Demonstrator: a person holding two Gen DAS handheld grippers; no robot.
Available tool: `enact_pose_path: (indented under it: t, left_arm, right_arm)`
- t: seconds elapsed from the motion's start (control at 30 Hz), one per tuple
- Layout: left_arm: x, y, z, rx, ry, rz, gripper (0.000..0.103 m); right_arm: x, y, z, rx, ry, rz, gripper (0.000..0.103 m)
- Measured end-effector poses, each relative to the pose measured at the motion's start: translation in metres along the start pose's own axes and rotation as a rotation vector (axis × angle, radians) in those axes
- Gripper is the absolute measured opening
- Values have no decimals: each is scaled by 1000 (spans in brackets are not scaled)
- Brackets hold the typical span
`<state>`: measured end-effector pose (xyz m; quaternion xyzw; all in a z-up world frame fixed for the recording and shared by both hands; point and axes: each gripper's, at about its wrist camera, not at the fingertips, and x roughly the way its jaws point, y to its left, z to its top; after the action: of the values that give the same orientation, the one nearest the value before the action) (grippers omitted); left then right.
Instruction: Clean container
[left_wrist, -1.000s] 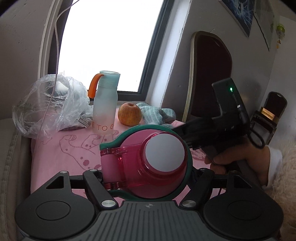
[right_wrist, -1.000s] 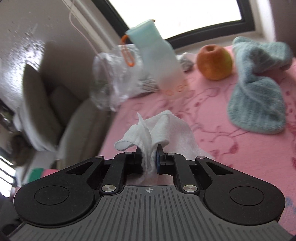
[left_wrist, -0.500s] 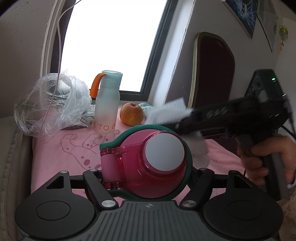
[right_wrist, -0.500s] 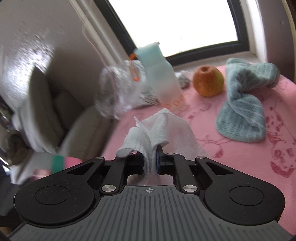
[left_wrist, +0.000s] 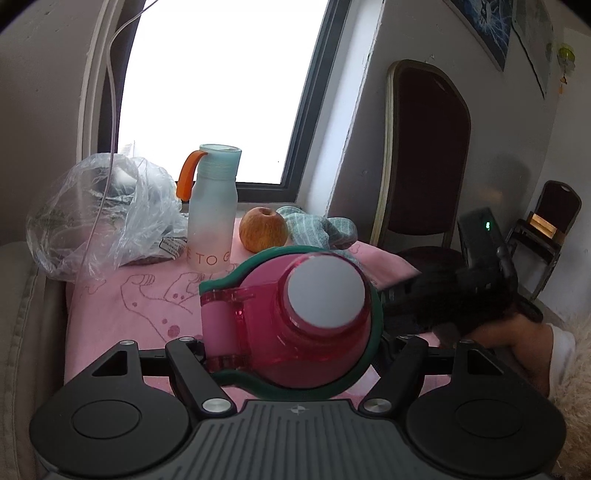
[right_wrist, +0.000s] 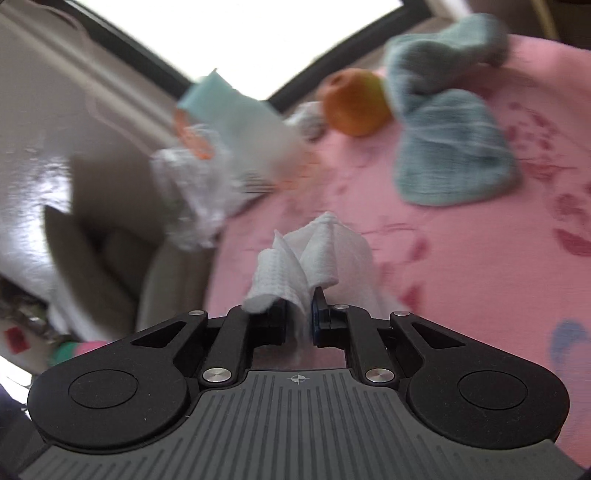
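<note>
1. Covering the table, the pink cloth (left_wrist: 122, 317) is the largest thing in view; a clear plastic bag (left_wrist: 107, 206), a frosted bottle (left_wrist: 212, 206) with an orange loop, an apple (left_wrist: 263, 229) and a crumpled teal towel (right_wrist: 450, 147) sit toward the window end.
2. The pink container (left_wrist: 295, 325), rimmed in green with a grey round end facing the camera, is held above the cloth in the left gripper (left_wrist: 291, 354), whose fingers are spread wide around its body.
3. The right gripper (right_wrist: 299, 321) is nearly closed, pinching a folded white paper towel (right_wrist: 314, 254); in the left wrist view its blurred body and the person's hand (left_wrist: 498, 332) are just beside the container on the right.
4. The step in hand appears to be wiping: container steadied by one side, towel carried by the other. How much has been wiped cannot be told.
5. The next move calls for pressing the towel against the container's surface while the left grip keeps it from turning.
</note>
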<state>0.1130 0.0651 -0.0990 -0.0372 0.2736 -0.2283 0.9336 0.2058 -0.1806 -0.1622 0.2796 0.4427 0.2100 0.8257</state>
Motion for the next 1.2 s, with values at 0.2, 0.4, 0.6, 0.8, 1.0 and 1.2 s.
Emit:
enact_pose_path:
  t: [0.2, 0.4, 0.6, 0.8, 1.0, 1.2]
  left_arm:
    - [27, -10, 24, 77, 38, 21, 72]
    - [51, -40, 36, 122, 85, 126, 72]
    - [63, -48, 39, -4, 140, 258, 79]
    - [67, -74, 41, -80, 100, 497, 96]
    - [76, -92, 44, -182, 56, 639, 94]
    - [80, -92, 49, -181, 53, 634, 71]
  right_arm:
    - [-16, -14, -11, -2, -31, -76, 13]
    - [-65, -17, -21, -11, -198, -56, 13]
    - [-102, -20, -29, -28, -294, -102, 14]
    - [-113, -36, -33, 15, -309, -86, 14]
    - [-118, -40, -38, 30, -309, -66, 15]
    - [-122, -42, -41, 33, -311, -57, 17]
